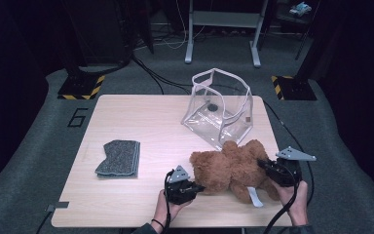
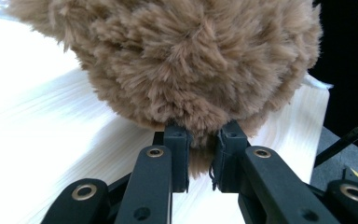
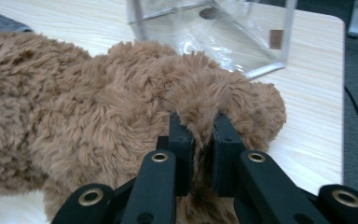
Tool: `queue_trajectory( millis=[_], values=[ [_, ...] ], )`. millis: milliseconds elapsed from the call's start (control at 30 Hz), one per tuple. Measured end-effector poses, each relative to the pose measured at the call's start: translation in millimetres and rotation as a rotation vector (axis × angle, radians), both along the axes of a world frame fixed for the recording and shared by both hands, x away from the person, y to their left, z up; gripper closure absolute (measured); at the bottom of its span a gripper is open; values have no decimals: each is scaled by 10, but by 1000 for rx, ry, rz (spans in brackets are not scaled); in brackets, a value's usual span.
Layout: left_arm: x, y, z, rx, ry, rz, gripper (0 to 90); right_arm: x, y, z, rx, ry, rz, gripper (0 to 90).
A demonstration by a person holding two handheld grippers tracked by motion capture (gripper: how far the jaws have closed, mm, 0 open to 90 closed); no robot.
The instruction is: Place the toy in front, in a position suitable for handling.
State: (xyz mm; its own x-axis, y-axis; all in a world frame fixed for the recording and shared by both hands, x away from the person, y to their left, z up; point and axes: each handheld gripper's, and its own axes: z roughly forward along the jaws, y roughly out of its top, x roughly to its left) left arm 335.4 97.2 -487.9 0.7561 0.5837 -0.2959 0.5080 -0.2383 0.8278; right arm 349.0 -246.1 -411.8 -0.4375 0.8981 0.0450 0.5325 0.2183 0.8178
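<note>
Two hands come in over the near edge of the desk (image 1: 126, 109), each carrying a black gripper, and both grippers are clamped on a brown plush teddy bear (image 1: 233, 168) that lies near the front right corner. Seen from above, the left gripper (image 1: 198, 187) bites into the bear's left end, while the right gripper (image 1: 263, 164) pinches its right end; the toy stretches between them, lying on the wood.

Looking along the left gripper (image 2: 201, 147), its jaws stand narrow with a tuft of fur squeezed between the pads, the round furry mass of the bear (image 2: 191, 60) bulging just above them. Along the right gripper (image 3: 200, 128), the jaws are likewise drawn close, nipping a fold of plush on a limb of the bear (image 3: 121, 102).

Beyond the toy, toward the far right corner of the desk, stands a clear plastic bag (image 1: 219, 107) with its mouth open, almost touching the bear's far side. A folded grey cloth (image 1: 119, 158) lies well apart toward the left edge.

By the look of it, the grasp is just made and the lift is the step in hand. The likely next move calls for both hands to rise together, keeping the bear level, then carry it toward the far edge and down through the bag's mouth. Both holds take only fur, so either could slip under the toy's weight.
</note>
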Motion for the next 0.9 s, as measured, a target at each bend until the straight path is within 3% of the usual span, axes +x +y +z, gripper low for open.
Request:
queue_trajectory(
  millis=[233,500,900],
  values=[
    [-29,369,28,15,19,12,783,-86,294,14,-1,18,51,814],
    [-71,761,23,43,36,53,783,-61,635,-46,-3,40,117,814],
    [-109,1142,11,40,84,90,782,-84,996,-70,5,85,191,813]
  ],
)
